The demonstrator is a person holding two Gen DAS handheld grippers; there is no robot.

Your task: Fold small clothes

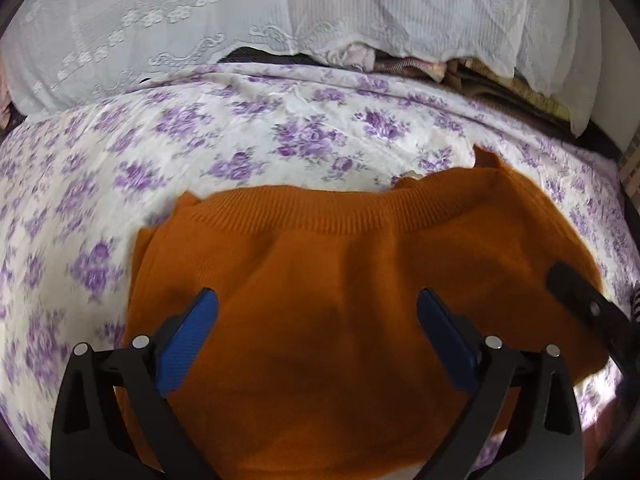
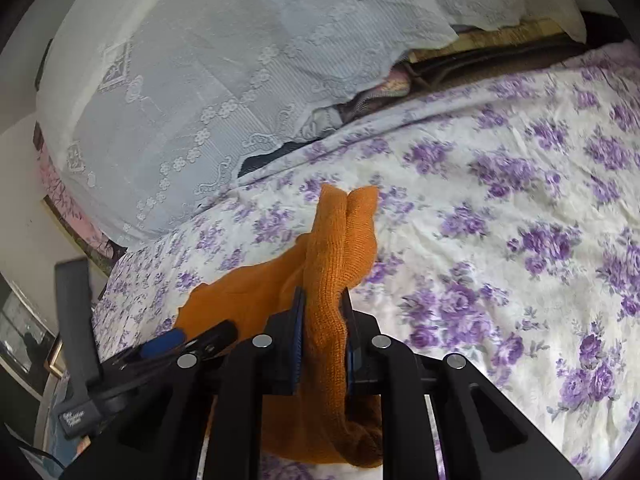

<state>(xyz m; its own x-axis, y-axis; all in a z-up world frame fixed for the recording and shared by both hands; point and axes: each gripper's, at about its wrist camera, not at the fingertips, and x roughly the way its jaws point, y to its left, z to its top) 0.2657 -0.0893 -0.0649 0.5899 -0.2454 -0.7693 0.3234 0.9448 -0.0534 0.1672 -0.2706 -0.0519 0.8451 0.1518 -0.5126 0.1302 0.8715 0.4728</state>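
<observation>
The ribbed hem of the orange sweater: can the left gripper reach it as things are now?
Probably yes. The left gripper hangs open above the orange sweater, and the ribbed hem lies uncovered just ahead of it. The right gripper pinches another fold, off to the side.

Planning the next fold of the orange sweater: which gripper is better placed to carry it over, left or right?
Right. The right gripper is already shut on a bunched part of the sweater, while the left gripper hangs open above it, holding nothing.

Soft daylight, even. Fisheye bending, dark vignette at corners. Motion blur on floral bedsheet left edge.
</observation>
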